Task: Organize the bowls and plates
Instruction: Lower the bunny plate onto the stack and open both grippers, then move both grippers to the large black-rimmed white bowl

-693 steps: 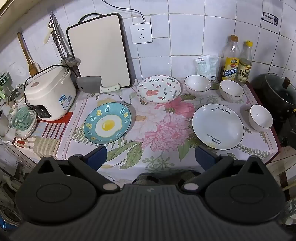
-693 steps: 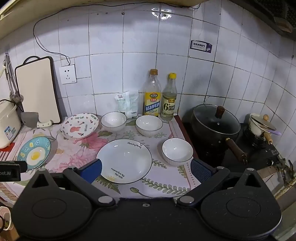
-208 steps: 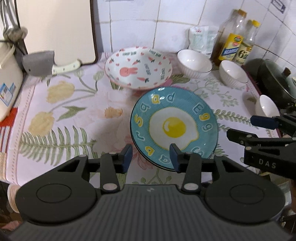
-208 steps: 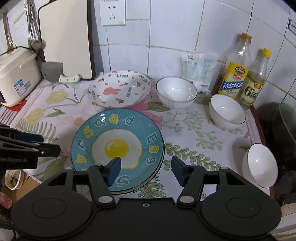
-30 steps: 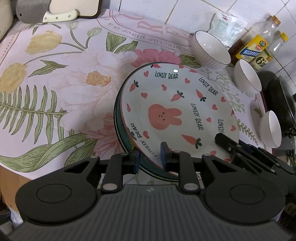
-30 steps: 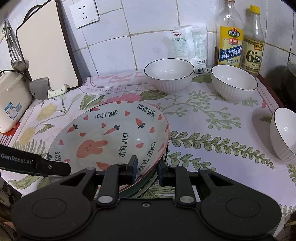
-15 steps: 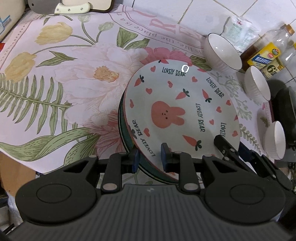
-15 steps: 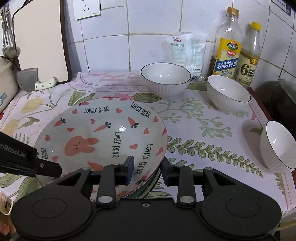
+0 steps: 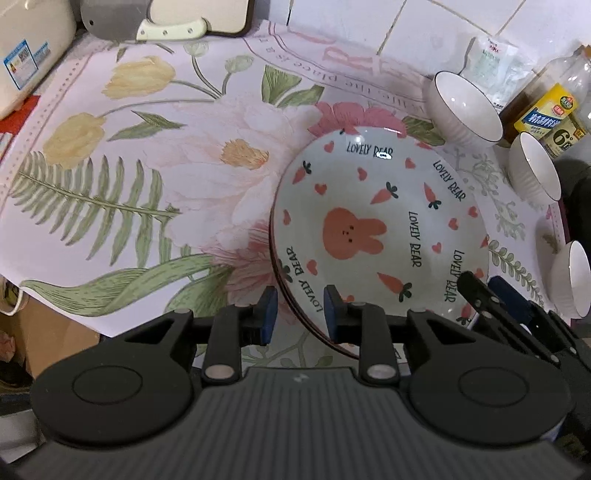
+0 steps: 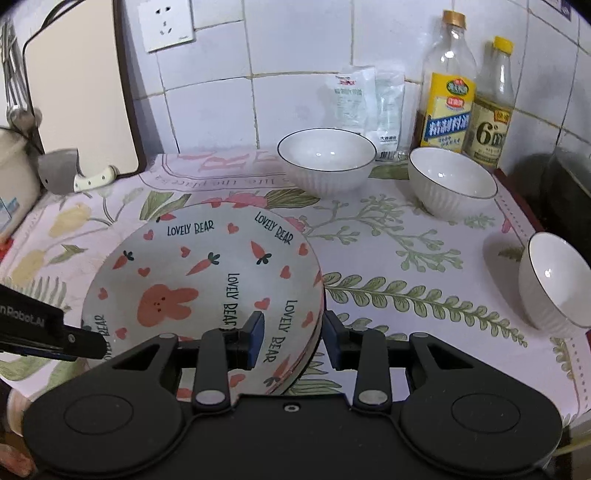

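Both jaws have widened: your left hand-held gripper [image 9: 296,314] and right hand-held gripper [image 10: 289,339] now straddle the rabbit plate [image 9: 380,236] rim loosely; plate stacked, three bowls remain.

I am in a home kitchen. In front of me is a counter with a flowered tablecloth [image 10: 388,236] over it, and behind it a wall of white tiles [image 10: 295,48] with a power socket [image 10: 166,24]. A cutting board [image 10: 79,92] leans against the wall, with a cleaver [image 10: 70,173] at its foot. A rice cooker [image 9: 27,51] stands at the left. Two bottles of cooking liquid [image 10: 448,96] stand by the wall. White bowls [image 10: 327,158] and a rabbit-pattern plate [image 10: 192,273] are on the cloth.
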Available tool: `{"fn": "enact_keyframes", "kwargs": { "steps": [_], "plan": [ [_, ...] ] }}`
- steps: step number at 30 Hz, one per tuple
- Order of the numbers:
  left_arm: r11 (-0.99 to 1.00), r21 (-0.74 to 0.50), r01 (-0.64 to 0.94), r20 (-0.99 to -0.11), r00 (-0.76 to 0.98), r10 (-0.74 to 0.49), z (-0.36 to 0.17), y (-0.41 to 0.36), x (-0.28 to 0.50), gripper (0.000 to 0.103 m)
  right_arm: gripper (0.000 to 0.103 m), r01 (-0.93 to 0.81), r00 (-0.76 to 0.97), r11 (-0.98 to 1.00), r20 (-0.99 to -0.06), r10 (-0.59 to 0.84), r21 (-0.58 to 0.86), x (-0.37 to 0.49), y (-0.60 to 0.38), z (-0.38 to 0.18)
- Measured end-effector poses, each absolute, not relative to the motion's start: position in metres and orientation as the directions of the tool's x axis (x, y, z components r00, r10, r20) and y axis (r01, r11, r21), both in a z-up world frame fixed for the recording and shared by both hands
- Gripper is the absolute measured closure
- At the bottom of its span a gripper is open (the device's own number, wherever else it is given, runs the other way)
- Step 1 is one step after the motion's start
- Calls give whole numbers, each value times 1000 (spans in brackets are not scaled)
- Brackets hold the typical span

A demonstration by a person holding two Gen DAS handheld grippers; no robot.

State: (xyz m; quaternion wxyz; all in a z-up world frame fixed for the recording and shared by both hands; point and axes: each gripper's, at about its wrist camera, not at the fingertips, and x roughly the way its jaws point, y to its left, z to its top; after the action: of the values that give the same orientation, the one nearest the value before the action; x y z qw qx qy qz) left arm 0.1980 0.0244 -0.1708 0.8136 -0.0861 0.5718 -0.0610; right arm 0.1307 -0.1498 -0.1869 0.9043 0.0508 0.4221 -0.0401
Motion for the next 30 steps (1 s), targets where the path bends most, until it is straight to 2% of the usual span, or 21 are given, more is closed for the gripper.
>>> {"fn": "enact_keyframes", "kwargs": {
  "steps": [10,13,15,19,24,26,30],
  "plan": [
    [968,-208,139,-868,430,-248,-107,28,175,76,63,56,664,963,-730,160,263,92,-217,-145],
    [959,-201,200,-854,444,-272,-91,20,165,76,61,34,686,969,-711,156,246,75,-239,-128],
    [951,-187,247,-844,455,-284,-81,11,159,75,57,21,696,974,-703,148,226,64,-252,-118],
    [930,-160,332,-829,466,-309,-64,-9,144,72,56,19,709,979,-693,129,201,43,-282,-103],
    [898,-139,417,-812,471,-345,-48,-38,128,68,49,8,728,986,-677,108,166,21,-311,-87],
    [884,-134,448,-804,472,-361,-42,-51,123,61,47,-10,740,988,-664,109,151,13,-321,-80],
    [855,-133,500,-791,466,-396,-37,-78,114,54,35,-53,764,992,-635,113,113,-1,-334,-72]
  ]
}}
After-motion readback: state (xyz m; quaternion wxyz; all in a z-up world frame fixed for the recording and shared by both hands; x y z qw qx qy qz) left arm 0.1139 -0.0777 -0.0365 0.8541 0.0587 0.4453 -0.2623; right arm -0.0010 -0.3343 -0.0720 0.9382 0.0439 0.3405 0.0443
